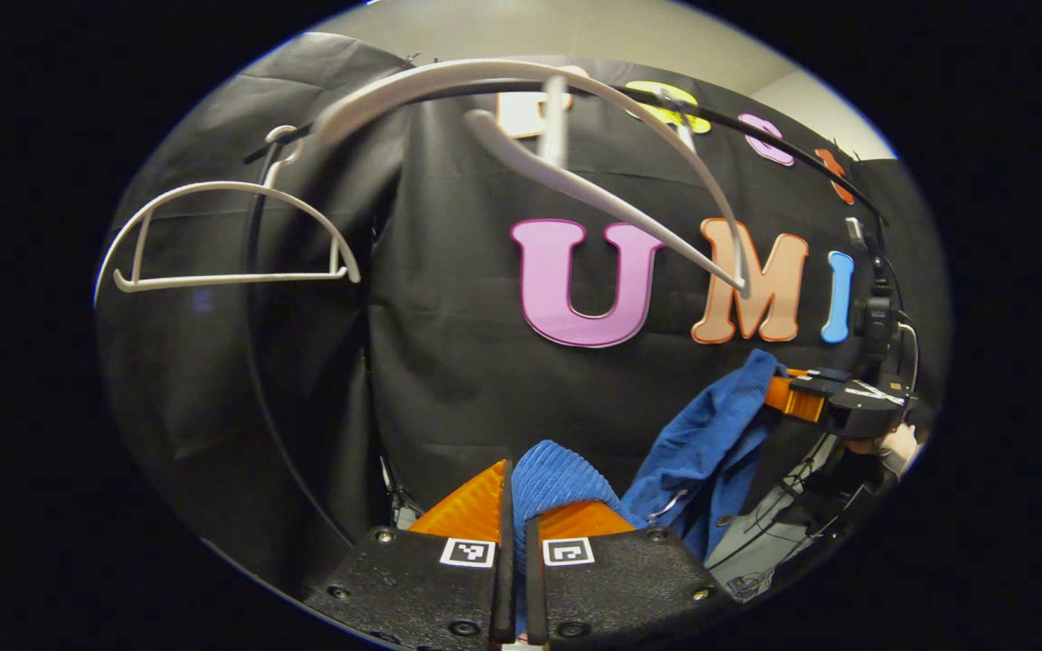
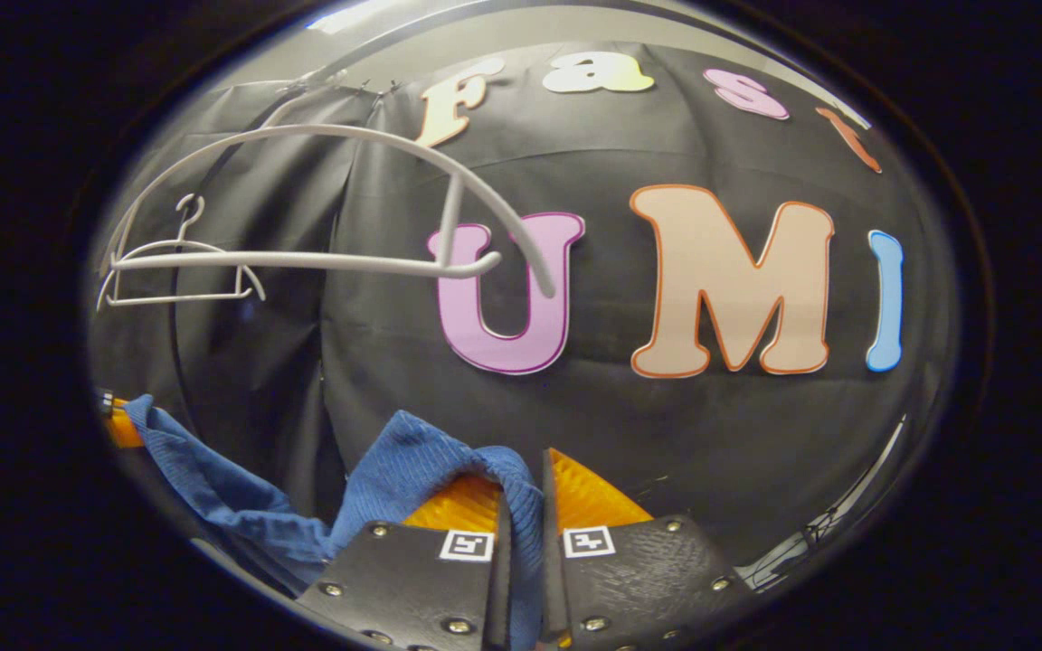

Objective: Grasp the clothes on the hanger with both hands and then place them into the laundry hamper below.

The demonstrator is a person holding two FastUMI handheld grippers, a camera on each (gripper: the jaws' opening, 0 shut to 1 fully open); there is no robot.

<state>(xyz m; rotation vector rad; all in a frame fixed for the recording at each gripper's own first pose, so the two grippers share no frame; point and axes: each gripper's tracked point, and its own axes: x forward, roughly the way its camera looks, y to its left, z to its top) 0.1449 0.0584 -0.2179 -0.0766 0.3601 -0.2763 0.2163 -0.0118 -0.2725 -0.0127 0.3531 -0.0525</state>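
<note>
Left tongs (image 1: 516,506) and right tongs (image 2: 521,506) each pinch the blue garment (image 1: 702,443) slung between them below two bare hangers (image 2: 304,262); left gripper view adds the holding hand (image 1: 896,445).

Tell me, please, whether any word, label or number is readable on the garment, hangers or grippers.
None readable: the blue garment and the white hangers bear no text.
The left gripper and right gripper each carry square black-and-white code markers, not words.
</note>
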